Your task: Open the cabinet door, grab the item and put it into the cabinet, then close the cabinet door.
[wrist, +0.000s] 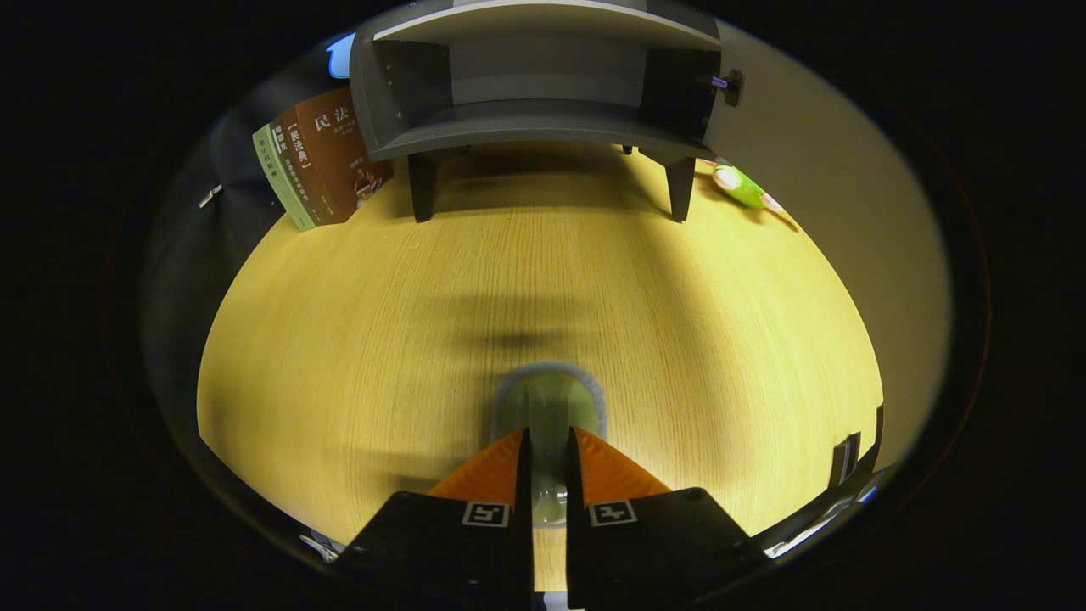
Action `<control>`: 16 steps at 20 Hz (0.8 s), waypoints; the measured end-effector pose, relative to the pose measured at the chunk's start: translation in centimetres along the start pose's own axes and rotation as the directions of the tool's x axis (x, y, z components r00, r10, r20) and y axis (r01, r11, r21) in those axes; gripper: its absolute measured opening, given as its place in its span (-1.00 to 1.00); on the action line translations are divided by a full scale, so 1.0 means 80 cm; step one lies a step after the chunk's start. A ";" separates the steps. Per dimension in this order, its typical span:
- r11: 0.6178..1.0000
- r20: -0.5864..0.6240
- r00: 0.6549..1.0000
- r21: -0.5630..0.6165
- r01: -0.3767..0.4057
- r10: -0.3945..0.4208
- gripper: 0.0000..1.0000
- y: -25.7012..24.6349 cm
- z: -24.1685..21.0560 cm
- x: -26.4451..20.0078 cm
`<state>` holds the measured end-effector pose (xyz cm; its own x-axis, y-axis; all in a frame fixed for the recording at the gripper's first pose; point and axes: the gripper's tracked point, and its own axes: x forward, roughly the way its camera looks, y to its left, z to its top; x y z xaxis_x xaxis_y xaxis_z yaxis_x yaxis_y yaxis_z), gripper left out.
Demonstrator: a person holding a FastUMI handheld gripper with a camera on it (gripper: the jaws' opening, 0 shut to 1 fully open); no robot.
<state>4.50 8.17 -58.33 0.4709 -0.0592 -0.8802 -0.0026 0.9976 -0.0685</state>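
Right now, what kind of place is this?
Likely a home-style study corner: a wooden table, an open grey cabinet with books beside it. The gripper is shut on a green item.

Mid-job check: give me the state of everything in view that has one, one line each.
cabinet: door open, shelf inside bare.
gripper: fingers closed on the green item.
green item: held between the fingers, above the table.
books: leaning beside the cabinet's left leg.
green toy: lying on the table by the cabinet's right leg.
table: wooden top, carrying all of it.
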 end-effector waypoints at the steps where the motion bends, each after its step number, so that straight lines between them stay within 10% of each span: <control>1: 1.000 0.004 1.000 0.002 -0.005 0.005 -0.62 0.001 0.003 -0.005; 16: 0.991 0.355 0.926 0.018 0.132 -0.130 -0.62 -0.054 0.166 -0.200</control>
<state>8.69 5.25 -37.69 0.7492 -0.1722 -0.6396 0.0754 0.9815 -0.1759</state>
